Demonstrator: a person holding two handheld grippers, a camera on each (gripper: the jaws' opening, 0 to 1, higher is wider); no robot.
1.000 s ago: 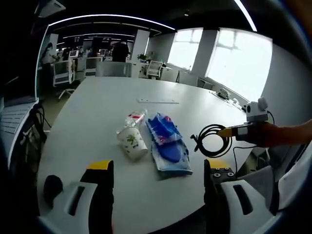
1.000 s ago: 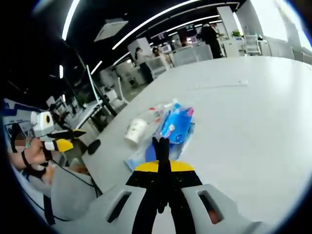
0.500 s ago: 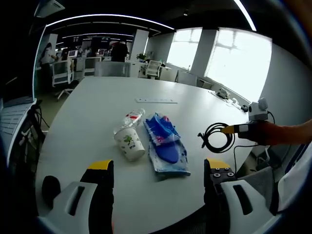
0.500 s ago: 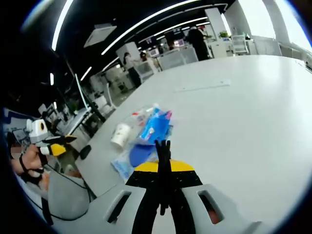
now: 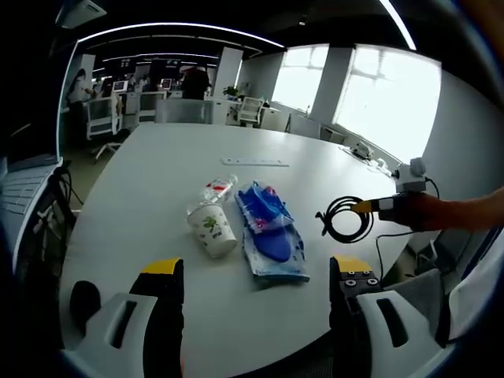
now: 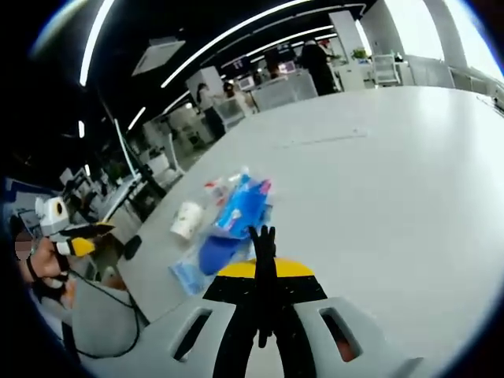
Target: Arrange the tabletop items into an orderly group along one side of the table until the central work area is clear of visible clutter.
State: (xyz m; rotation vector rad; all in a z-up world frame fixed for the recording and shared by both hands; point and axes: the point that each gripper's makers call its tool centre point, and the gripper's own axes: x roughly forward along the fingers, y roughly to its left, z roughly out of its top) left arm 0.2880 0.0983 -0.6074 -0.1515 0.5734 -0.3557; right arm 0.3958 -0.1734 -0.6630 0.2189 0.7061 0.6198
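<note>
Our right gripper (image 5: 364, 208) pinches a black coiled cable (image 5: 343, 219), held off the white table (image 5: 157, 181) at three o'clock, probably to carry it. Our left gripper (image 5: 253, 272) is wide open. White paper cup (image 5: 213, 229), clear plastic bottle (image 5: 216, 190) and blue plastic packet (image 5: 268, 228) lie bunched mid-table.

The table (image 5: 157, 181) looks smooth, matt white. The cup (image 5: 213, 228) seems paper, the blue packs (image 5: 272, 236) glossy plastic, the cable (image 5: 344, 219) black rubbery.
</note>
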